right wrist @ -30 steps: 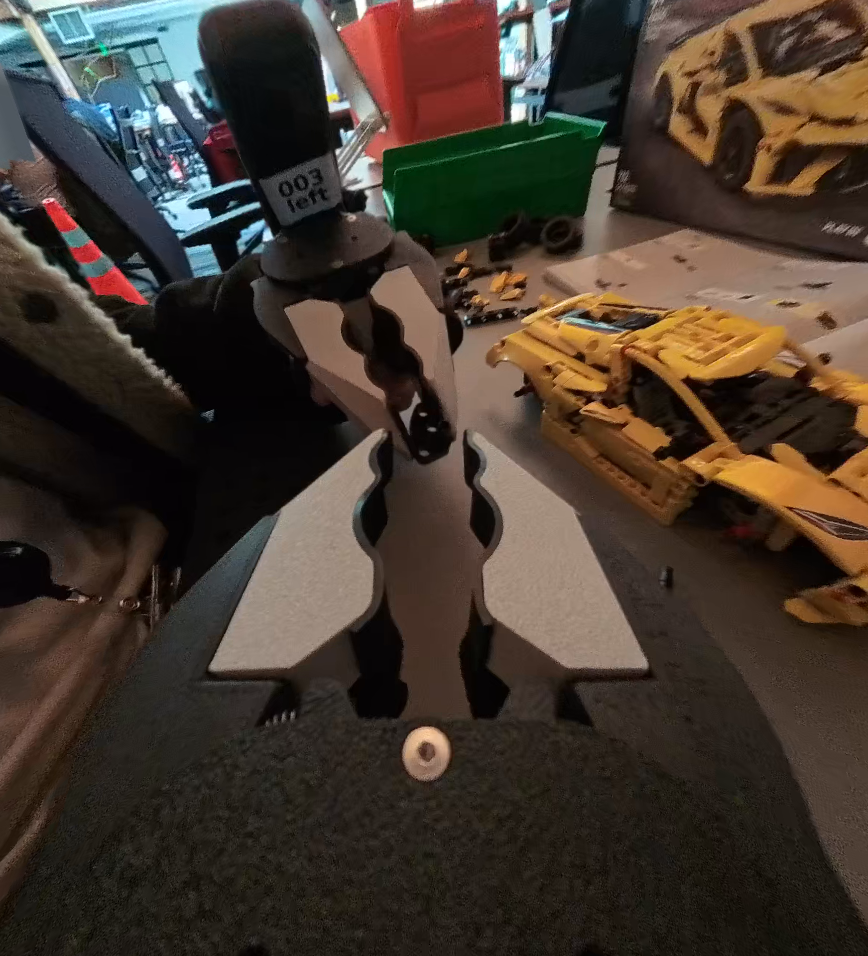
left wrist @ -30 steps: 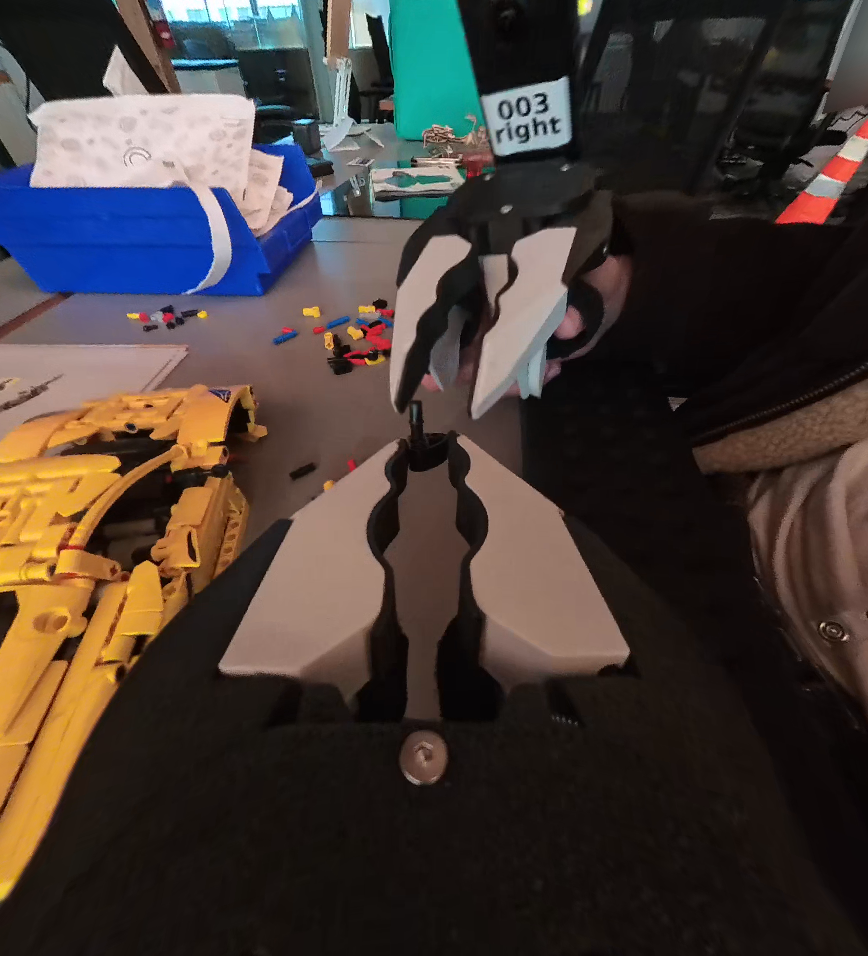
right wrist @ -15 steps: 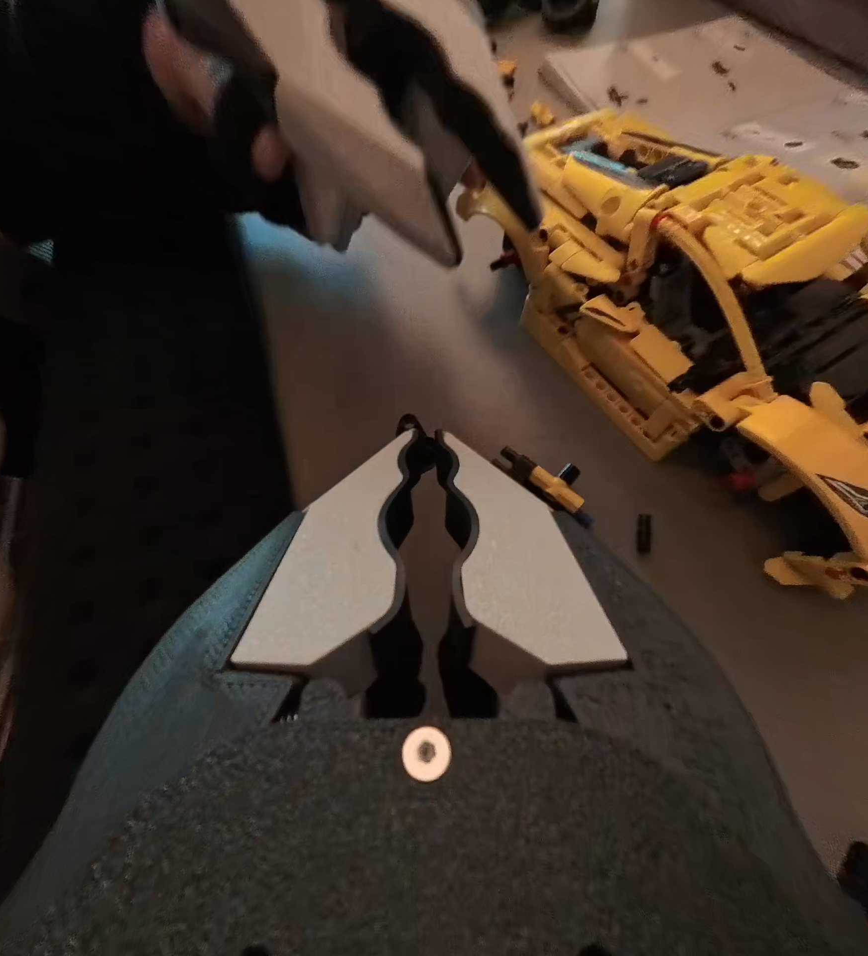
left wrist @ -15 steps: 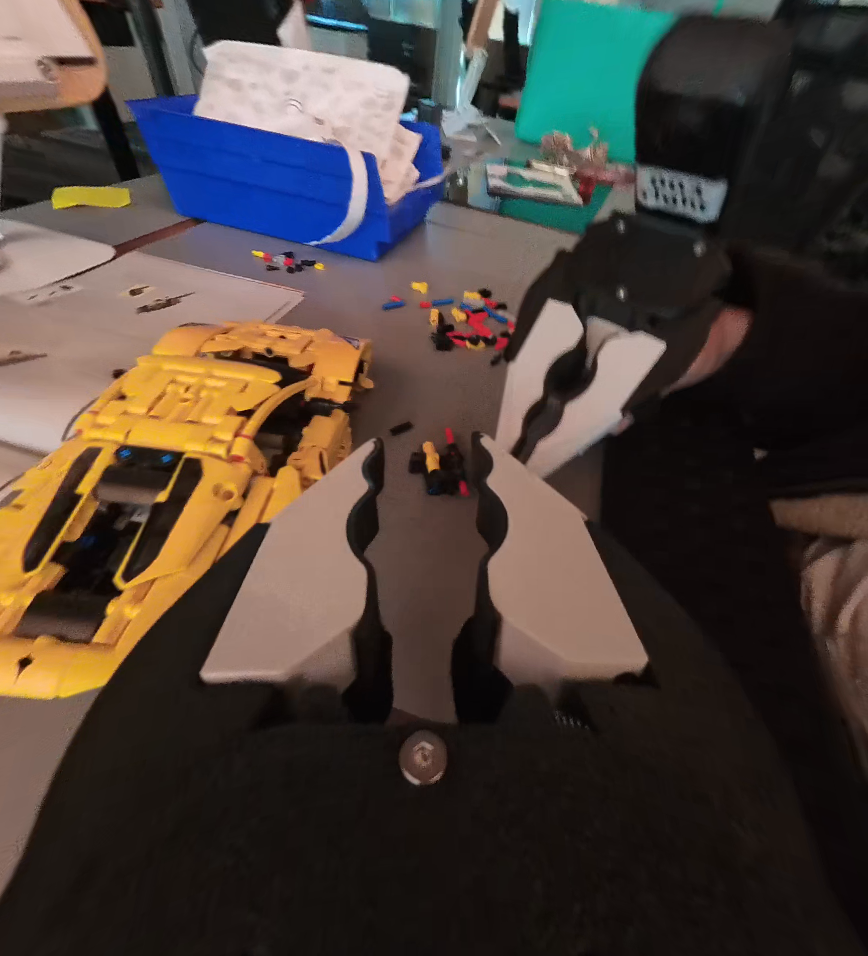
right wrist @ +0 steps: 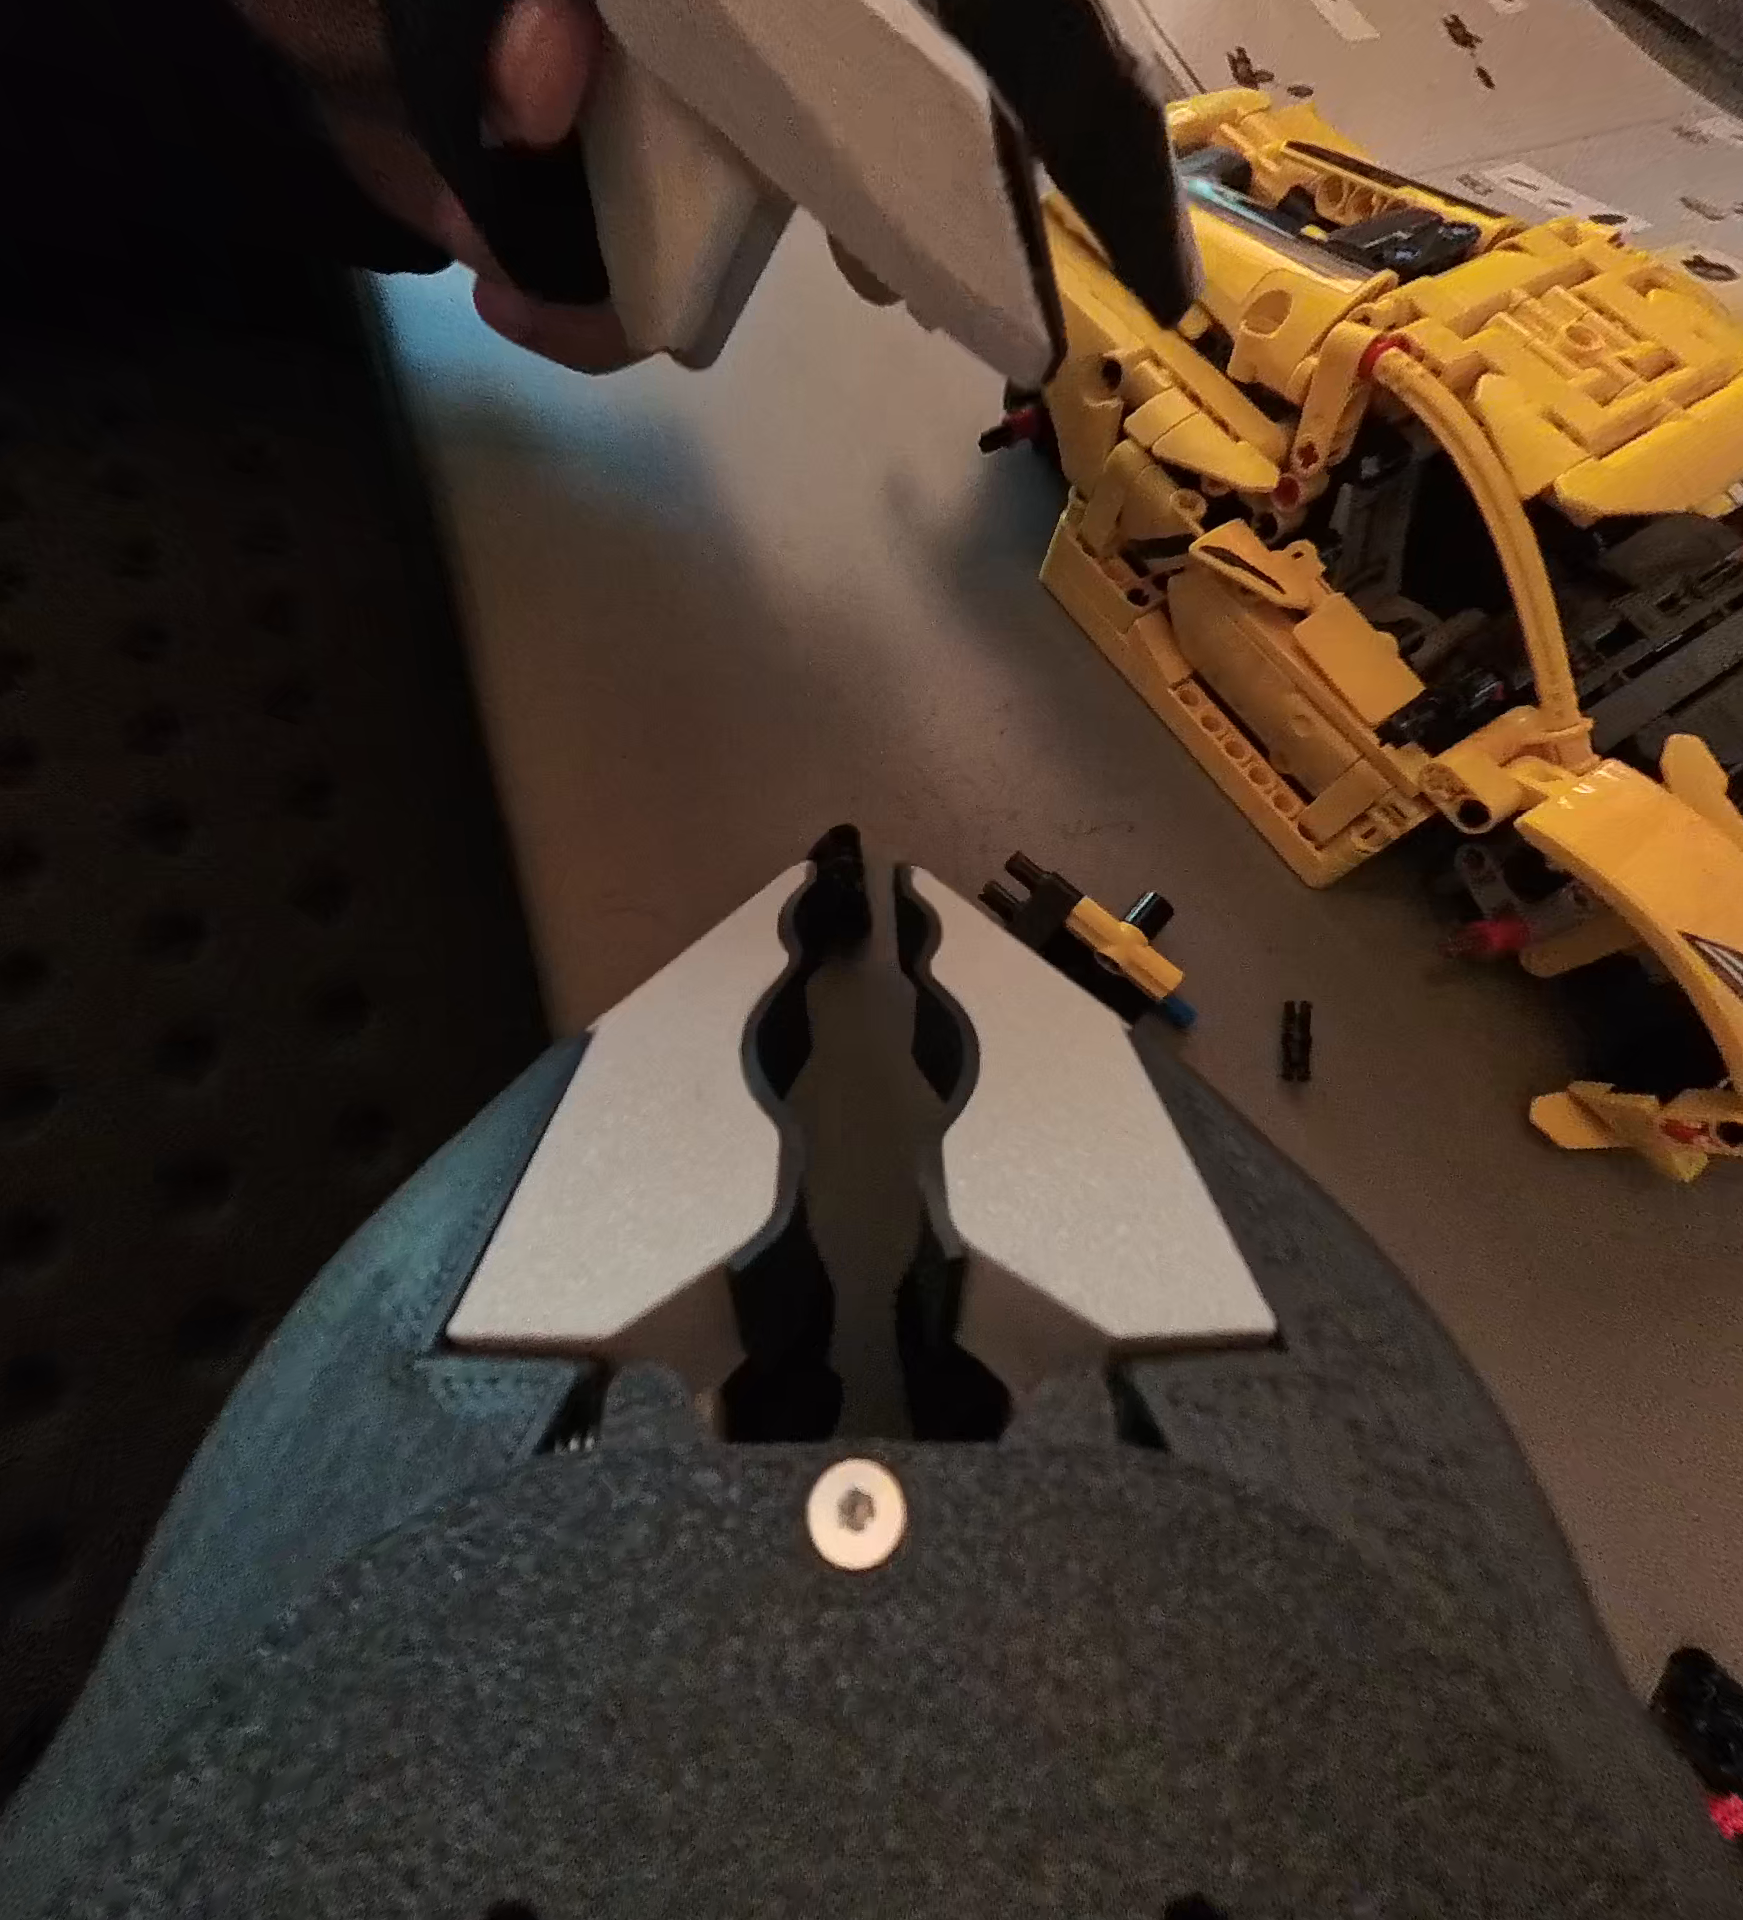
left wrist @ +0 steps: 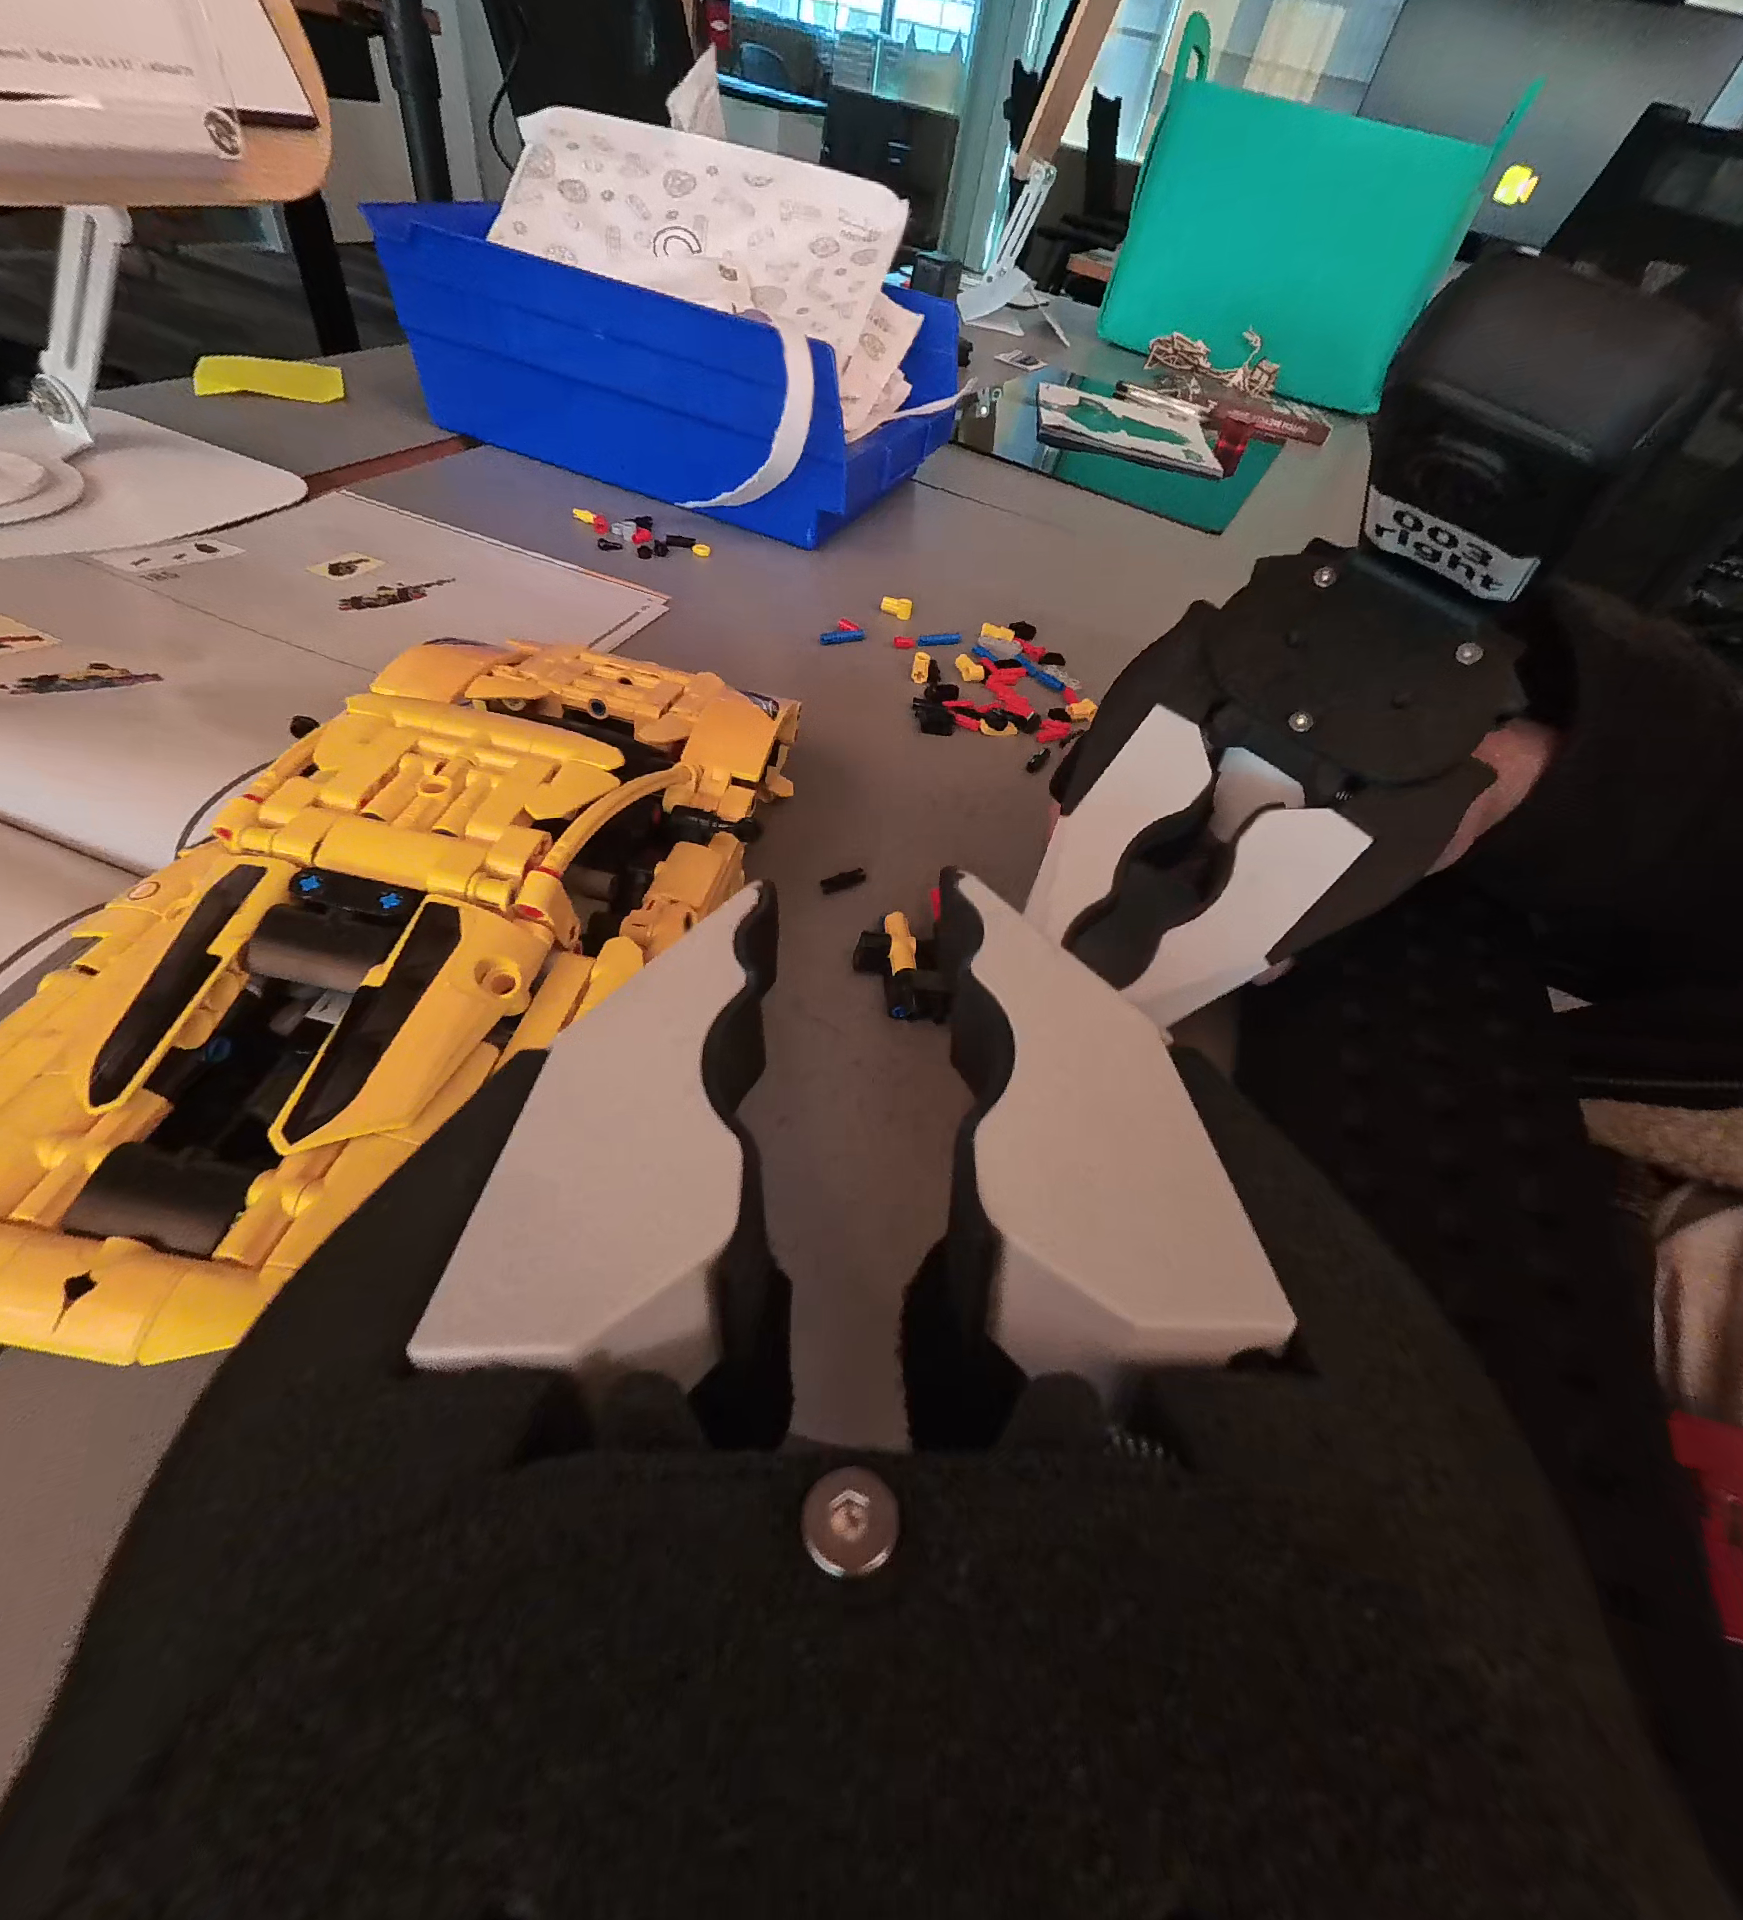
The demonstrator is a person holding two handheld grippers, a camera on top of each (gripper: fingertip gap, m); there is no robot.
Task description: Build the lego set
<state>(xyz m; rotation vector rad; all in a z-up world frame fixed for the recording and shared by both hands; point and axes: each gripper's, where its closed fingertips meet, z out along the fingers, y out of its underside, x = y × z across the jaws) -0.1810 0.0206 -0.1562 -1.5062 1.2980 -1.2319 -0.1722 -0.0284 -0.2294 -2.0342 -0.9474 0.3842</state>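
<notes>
The large yellow brick-built sports car [left wrist: 327, 977], partly assembled with black panels and open framework, lies on the grey desk [left wrist: 846, 1143]. Just beside its near flank sits a small sub-assembly of a yellow connector on black pins [right wrist: 1090, 930], with one loose black pin [right wrist: 1294, 1041] close by. Beyond the car's tail is a scatter of red, blue, yellow and black small parts [left wrist: 992, 686].

The right gripper [right wrist: 872, 868] hovers low beside the sub-assembly, its jaws nearly pressed together on a small black piece [right wrist: 839, 852] at the tips. The left gripper [left wrist: 862, 914] hangs above the sub-assembly with jaws spread and nothing between them.

The step looks like joining the small black piece to the sub-assembly before it goes onto the car. The next move likely calls for the left jaws to close on the sub-assembly and steady it.

Past the car's tail, a blue plastic bin [left wrist: 638, 384] holds crumpled printed paper bags [left wrist: 721, 229]; a teal bag [left wrist: 1293, 239] stands farther back, its contents hidden.
</notes>
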